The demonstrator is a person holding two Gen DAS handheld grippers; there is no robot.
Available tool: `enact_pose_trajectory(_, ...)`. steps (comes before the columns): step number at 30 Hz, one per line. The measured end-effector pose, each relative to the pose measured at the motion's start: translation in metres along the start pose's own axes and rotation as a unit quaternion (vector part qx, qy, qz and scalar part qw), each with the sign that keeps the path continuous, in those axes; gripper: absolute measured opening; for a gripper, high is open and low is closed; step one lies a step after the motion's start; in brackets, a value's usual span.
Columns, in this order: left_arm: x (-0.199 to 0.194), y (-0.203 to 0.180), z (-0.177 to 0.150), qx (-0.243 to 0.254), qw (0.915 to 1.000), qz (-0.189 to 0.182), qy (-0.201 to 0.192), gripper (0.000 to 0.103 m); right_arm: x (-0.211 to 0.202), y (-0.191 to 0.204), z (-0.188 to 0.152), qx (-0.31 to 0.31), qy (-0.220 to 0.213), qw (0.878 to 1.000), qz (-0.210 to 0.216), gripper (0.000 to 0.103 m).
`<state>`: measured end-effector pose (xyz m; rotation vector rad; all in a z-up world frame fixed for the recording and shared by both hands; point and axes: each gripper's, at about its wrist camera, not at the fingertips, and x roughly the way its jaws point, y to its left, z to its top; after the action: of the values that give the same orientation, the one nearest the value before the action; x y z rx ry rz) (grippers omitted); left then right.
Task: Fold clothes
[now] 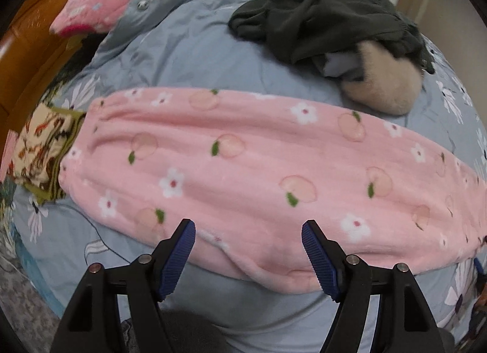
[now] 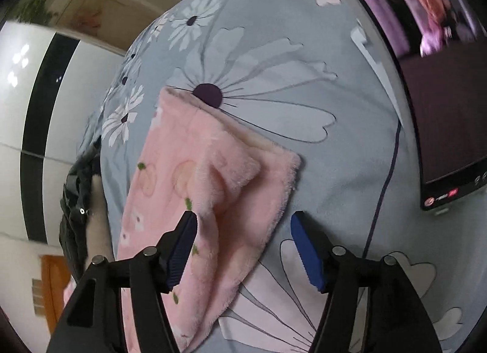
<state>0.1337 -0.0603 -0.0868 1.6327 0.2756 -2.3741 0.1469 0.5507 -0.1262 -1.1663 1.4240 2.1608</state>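
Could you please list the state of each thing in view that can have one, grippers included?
Pink fleece peach-print garment: folded into a long band, flat on the bed.
Dark green garment: crumpled, unfolded, draped over a cream plush toy.
Blue-grey floral duvet: spread, wrinkled.
Left gripper: open, empty.
Right gripper: open, over the pink garment's end.
Television screen: on.

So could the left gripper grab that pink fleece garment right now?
Probably yes: the left gripper is open just above the pink fleece garment's near edge, and nothing lies between them.
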Motion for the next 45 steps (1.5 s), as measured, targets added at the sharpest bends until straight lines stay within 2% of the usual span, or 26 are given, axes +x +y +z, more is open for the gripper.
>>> enact_pose_trajectory(7,0.006,0.01,0.004,-0.014,0.9999,-0.001,0.004,0.076,0.009,0.007,0.005,0.043,-0.042,0.998,-0.008,0.068)
enact_pose_trajectory(8,0.005,0.012,0.005,-0.017,0.9999,-0.003,0.002,0.076,0.009,0.009,0.006,0.046,-0.049,0.998,-0.011,0.063)
enact_pose_trajectory(9,0.003,0.013,0.005,-0.019,0.9998,-0.006,0.001,0.076,0.01,0.011,0.006,0.05,-0.056,0.997,-0.015,0.049)
enact_pose_trajectory(11,0.0,0.015,0.006,-0.02,0.9998,-0.008,-0.004,0.076,0.011,0.01,0.007,0.064,-0.059,0.996,-0.024,0.035)
enact_pose_trajectory(12,-0.002,0.017,0.005,-0.02,0.9997,-0.01,-0.006,0.076,0.011,0.009,0.008,0.07,-0.057,0.996,-0.026,0.024)
enact_pose_trajectory(13,-0.003,0.019,0.005,-0.021,0.9997,-0.012,-0.007,0.076,0.011,0.009,0.009,0.072,-0.055,0.996,-0.024,0.019)
enact_pose_trajectory(15,-0.006,0.028,0.005,-0.029,0.9994,-0.015,-0.01,0.076,0.006,0.018,0.009,0.057,-0.059,0.996,-0.021,0.015)
enact_pose_trajectory(18,-0.009,0.044,0.006,-0.047,0.9986,-0.019,-0.014,0.076,-0.011,0.044,0.006,0.007,-0.075,0.997,-0.011,0.014)
enact_pose_trajectory(21,-0.012,0.064,0.007,-0.071,0.997,-0.023,-0.02,0.076,-0.028,0.088,0.0,-0.065,-0.086,0.994,-0.004,0.014)
enact_pose_trajectory(23,-0.013,0.078,0.006,-0.087,0.9957,-0.026,-0.023,0.076,-0.037,0.129,-0.012,-0.127,-0.092,0.988,0.011,0.014)
enact_pose_trajectory(26,-0.016,0.102,0.003,-0.112,0.9929,-0.027,-0.028,0.076,-0.046,0.191,-0.046,-0.228,-0.093,0.968,0.041,0.014)
enact_pose_trajectory(30,-0.019,0.136,-0.001,-0.145,0.9885,-0.027,-0.034,0.076,-0.052,0.267,-0.11,-0.366,-0.081,0.923,0.083,0.014)
enact_pose_trajectory(33,-0.017,0.162,-0.007,-0.174,0.9837,-0.029,-0.033,0.076,-0.031,0.301,-0.172,-0.436,-0.049,0.894,0.093,0.014)
enact_pose_trajectory(37,-0.013,0.187,-0.016,-0.206,0.9776,-0.034,-0.027,0.076,0.022,0.319,-0.254,-0.483,0.029,0.872,0.078,0.014)
enact_pose_trajectory(41,-0.011,0.2,-0.022,-0.213,0.976,-0.037,-0.024,0.076,0.06,0.317,-0.337,-0.535,0.09,0.838,0.061,0.014)
enact_pose_trajectory(45,-0.004,0.203,-0.024,-0.212,0.9762,-0.042,-0.017,0.076,0.084,0.305,-0.398,-0.582,0.122,0.804,0.028,0.016)
